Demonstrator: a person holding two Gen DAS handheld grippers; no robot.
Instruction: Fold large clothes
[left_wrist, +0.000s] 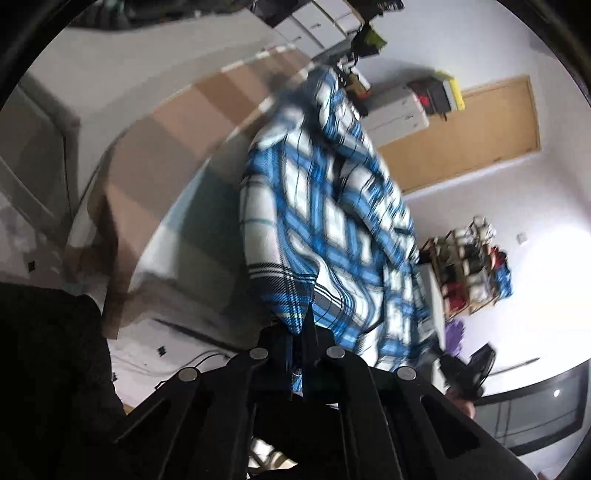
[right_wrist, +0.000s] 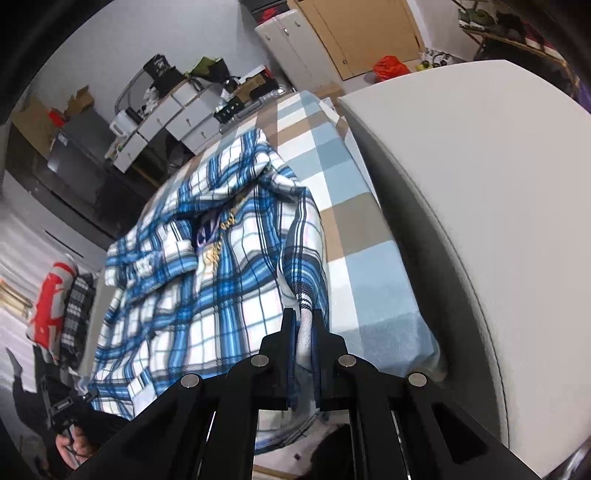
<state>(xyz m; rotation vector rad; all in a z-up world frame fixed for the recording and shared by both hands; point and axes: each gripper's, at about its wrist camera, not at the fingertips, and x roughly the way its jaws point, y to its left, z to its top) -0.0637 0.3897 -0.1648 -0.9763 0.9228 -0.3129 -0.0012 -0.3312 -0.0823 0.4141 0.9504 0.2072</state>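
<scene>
Cluttered bedroom, checked bedspread (right_wrist: 332, 162). Plaid shirt (right_wrist: 207, 258) lies crumpled on it; your left gripper (left_wrist: 302, 332) and right gripper (right_wrist: 303, 328) each pinch a hem corner (thin bites). Pull unevenly and a corner likely slips out.

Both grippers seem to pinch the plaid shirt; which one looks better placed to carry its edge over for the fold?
Probably the left gripper: it holds the plaid shirt lifted.
</scene>
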